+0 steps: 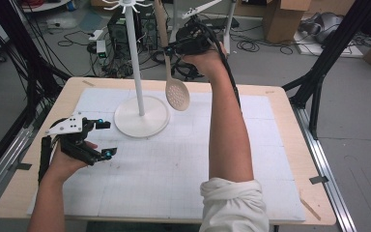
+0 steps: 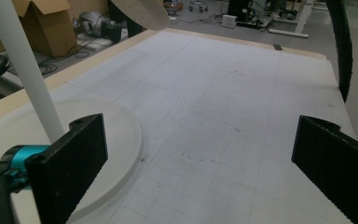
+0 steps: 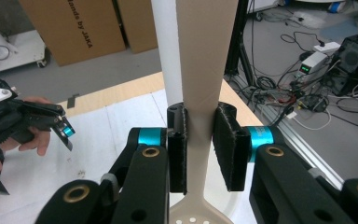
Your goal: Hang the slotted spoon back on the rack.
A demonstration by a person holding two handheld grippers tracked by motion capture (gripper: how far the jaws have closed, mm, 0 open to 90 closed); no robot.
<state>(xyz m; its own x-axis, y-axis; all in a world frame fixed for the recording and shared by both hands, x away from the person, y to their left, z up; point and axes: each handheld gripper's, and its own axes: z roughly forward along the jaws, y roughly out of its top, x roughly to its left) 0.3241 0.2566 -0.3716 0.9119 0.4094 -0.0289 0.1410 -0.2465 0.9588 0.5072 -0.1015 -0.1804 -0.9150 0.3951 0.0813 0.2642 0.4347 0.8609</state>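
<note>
The right gripper is closed on the handle of a beige slotted spoon; both pads press the flat handle from opposite sides, just above the point where it widens into the perforated bowl. In the high view the spoon hangs bowl-down, raised off the table, just right of the white utensil stand and beside its pole. The spoon's upper end reaches near the stand's hooks; whether it touches one cannot be determined from this angle.

The left gripper rests low over the white mat, left of the stand's round base. Its jaws are spread wide with nothing between them. In the left gripper view the base lies just beyond the left jaw.
</note>
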